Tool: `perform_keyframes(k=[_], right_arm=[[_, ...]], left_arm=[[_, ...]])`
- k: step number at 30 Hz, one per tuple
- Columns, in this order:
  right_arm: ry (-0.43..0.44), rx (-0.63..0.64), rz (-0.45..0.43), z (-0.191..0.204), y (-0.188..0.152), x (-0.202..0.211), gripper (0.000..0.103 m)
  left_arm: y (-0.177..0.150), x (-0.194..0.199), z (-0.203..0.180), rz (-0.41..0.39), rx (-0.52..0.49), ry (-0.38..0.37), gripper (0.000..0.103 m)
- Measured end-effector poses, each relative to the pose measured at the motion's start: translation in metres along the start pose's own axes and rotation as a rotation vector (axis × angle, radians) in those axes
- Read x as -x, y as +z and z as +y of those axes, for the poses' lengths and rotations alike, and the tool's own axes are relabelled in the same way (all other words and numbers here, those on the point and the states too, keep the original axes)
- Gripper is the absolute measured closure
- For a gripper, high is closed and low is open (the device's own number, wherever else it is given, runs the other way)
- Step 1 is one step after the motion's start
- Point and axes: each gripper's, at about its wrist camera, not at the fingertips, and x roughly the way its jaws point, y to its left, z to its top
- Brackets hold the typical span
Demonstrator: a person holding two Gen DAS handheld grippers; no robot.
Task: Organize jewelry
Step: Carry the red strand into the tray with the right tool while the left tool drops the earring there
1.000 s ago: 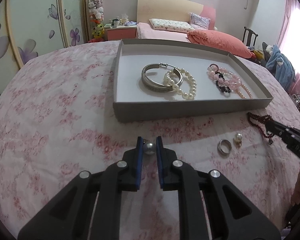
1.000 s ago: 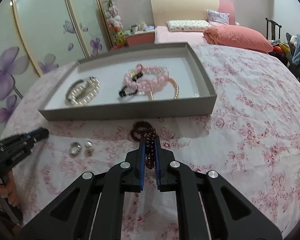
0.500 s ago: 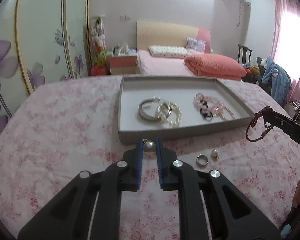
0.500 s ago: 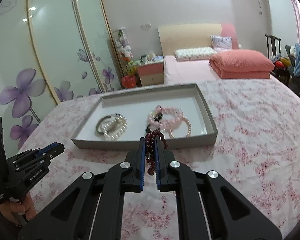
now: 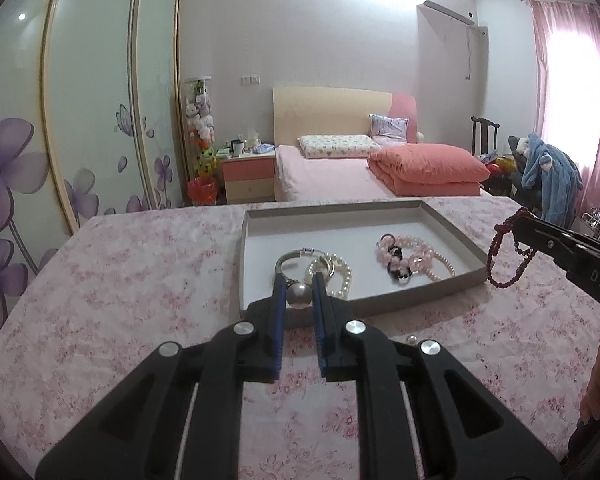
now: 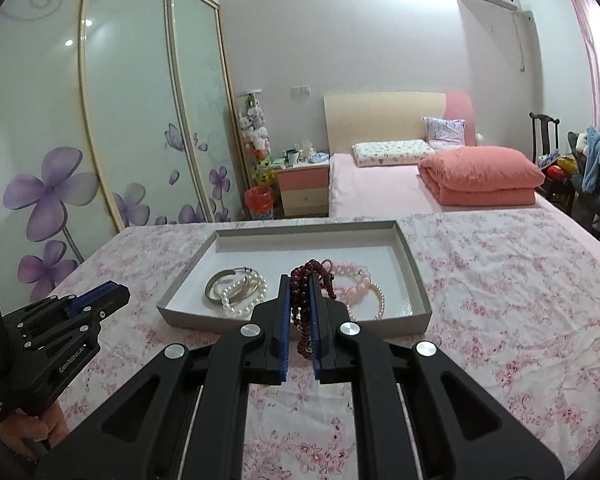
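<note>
The left gripper (image 5: 299,295) is pinching a pearl earring (image 5: 299,295) between its blue pads, the round pearl sitting at the very tips with its metal fitting poking out toward the left pad. Low and to the right of its fingers, a small loose pearl (image 5: 411,339) is lying on the floral pink cloth (image 5: 120,280). The right gripper (image 6: 301,312) is clamping a dark red bead bracelet (image 6: 303,312), whose strands are running lengthwise between the pads, looping up past the tips and trailing down below them; from the left wrist view the same bracelet (image 5: 504,256) is dangling as a loop under the tip. Just ahead of both grippers, a shallow grey tray (image 6: 414,276) is lying with its long side across the view. Inside it, a silver bangle (image 6: 216,286) and a white pearl bracelet (image 6: 244,300) are overlapping toward the left, while pink bead bracelets (image 6: 360,288) are heaped toward the right. Far beyond the tray, a bed (image 6: 364,188) is carrying a folded coral quilt (image 6: 484,176).
</note>
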Motion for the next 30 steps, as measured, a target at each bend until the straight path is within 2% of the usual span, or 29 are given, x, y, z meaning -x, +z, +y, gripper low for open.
perform_keyframes(k=[22,30], right_arm=[[-0.013,0.040,-0.030,0.008,0.007,-0.002,0.094],[0.009,0.004,-0.081,0.004,0.032,-0.018,0.094]], left_arm=[[0.006,-0.008,0.001,-0.002,-0.008,-0.002,0.089],[0.028,-0.032,0.010,-0.011,0.041,-0.033,0.089]])
